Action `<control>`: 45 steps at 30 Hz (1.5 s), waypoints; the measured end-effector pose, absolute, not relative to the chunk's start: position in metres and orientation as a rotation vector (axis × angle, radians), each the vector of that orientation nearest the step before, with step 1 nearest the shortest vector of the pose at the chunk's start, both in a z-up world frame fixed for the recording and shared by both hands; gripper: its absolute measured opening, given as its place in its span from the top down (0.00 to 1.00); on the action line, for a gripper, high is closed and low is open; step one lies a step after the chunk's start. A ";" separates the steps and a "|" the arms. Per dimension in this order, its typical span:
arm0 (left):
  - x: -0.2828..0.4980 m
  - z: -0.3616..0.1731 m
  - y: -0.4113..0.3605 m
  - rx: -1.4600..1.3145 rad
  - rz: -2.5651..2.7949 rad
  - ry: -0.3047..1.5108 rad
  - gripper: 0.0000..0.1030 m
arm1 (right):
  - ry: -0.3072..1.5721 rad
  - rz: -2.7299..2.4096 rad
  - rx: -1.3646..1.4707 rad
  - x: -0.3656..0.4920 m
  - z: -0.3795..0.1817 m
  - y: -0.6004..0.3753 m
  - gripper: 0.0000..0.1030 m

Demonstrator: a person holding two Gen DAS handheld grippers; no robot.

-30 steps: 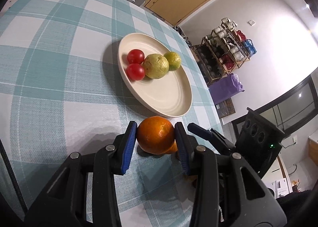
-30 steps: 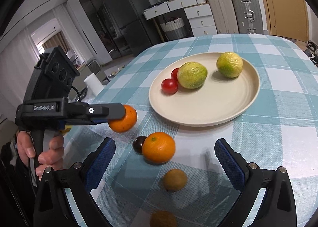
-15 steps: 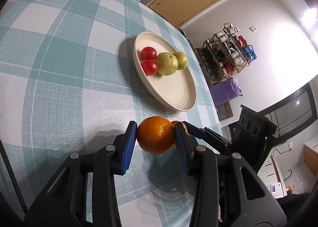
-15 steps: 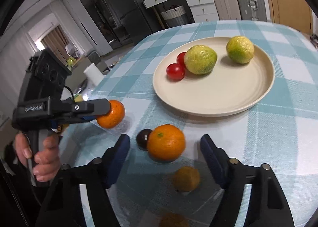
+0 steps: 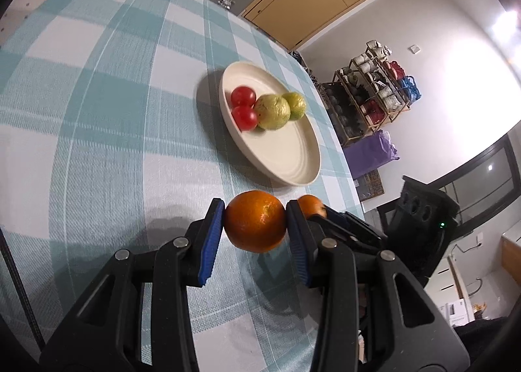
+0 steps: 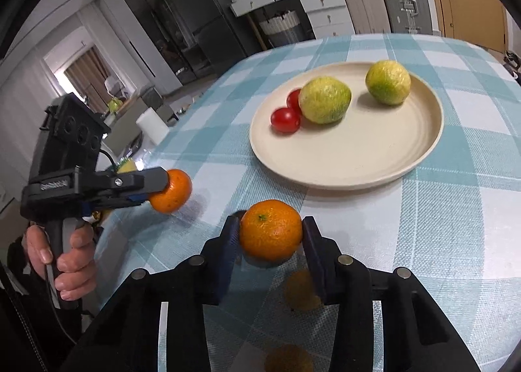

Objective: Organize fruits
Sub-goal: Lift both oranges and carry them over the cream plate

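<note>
Both tongs grip fruit. Left gripper (image 5: 255,227) is clamped on a dimpled, round orange (image 5: 255,224), clear of the cloth. Right gripper (image 6: 270,235) has just been closing and its blue pads now press a second orange (image 6: 271,229). At 12 o'clock from each stands a round, smooth cream plate (image 6: 374,157) holding two glossy red tomatoes (image 6: 286,120) and two rough yellow-green citrus (image 6: 324,104). Two brown fruits (image 6: 301,290) lie at 6 o'clock of the right gripper, on a woven teal-and-white check tablecloth (image 5: 97,111).
</note>
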State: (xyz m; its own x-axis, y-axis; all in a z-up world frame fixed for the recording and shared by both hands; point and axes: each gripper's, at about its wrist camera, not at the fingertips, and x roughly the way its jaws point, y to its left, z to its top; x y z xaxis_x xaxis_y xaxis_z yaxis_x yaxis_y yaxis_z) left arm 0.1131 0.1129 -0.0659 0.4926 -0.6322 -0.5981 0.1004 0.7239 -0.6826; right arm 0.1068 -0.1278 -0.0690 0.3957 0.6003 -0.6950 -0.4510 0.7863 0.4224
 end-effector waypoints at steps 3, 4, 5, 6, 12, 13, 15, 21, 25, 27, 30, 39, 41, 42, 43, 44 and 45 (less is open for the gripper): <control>0.118 -0.055 0.114 -0.625 -0.483 0.942 0.65 | 0.921 0.672 0.190 0.106 -0.061 -0.134 0.61; 0.120 -0.051 0.114 -0.619 -0.482 0.936 0.65 | 0.909 0.673 0.198 0.106 -0.058 -0.137 0.61; 0.123 -0.047 0.114 -0.614 -0.481 0.929 0.65 | 0.894 0.677 0.211 0.106 -0.054 -0.140 0.61; 0.125 -0.043 0.114 -0.611 -0.481 0.922 0.65 | 0.884 0.677 0.222 0.107 -0.052 -0.143 0.61; 0.149 -0.020 0.111 -0.587 -0.443 0.863 0.65 | 0.817 0.671 0.238 0.117 -0.029 -0.157 0.61; 0.152 -0.017 0.108 -0.577 -0.434 0.857 0.65 | 0.806 0.673 0.241 0.121 -0.025 -0.159 0.61; 0.162 -0.011 0.104 -0.562 -0.429 0.842 0.65 | 0.788 0.667 0.240 0.129 -0.017 -0.162 0.61; 0.198 -0.001 0.091 -0.562 -0.456 0.848 0.65 | 0.767 0.660 0.241 0.161 0.000 -0.170 0.61; 0.225 0.006 0.080 -0.572 -0.469 0.846 0.65 | 0.775 0.627 0.245 0.184 0.012 -0.171 0.61; 0.237 0.009 0.074 -0.563 -0.474 0.845 0.65 | 0.776 0.617 0.245 0.194 0.017 -0.171 0.61; 0.258 0.009 0.064 -0.563 -0.481 0.850 0.65 | 0.785 0.604 0.241 0.214 0.021 -0.168 0.61; 0.310 -0.015 0.056 -0.632 -0.468 0.892 0.65 | 0.803 0.573 0.232 0.256 0.009 -0.158 0.61; 0.317 -0.023 0.054 -0.633 -0.471 0.910 0.65 | 0.802 0.558 0.221 0.263 0.005 -0.156 0.61; 0.319 -0.026 0.054 -0.632 -0.466 0.913 0.65 | 0.805 0.554 0.220 0.267 0.002 -0.155 0.61; 0.322 -0.030 0.053 -0.624 -0.460 0.917 0.65 | 0.811 0.551 0.219 0.271 -0.002 -0.154 0.61; 0.324 -0.033 0.052 -0.621 -0.458 0.921 0.65 | 0.816 0.547 0.215 0.274 -0.006 -0.153 0.61; 0.326 -0.036 0.052 -0.623 -0.459 0.926 0.65 | 0.827 0.542 0.213 0.278 -0.011 -0.152 0.61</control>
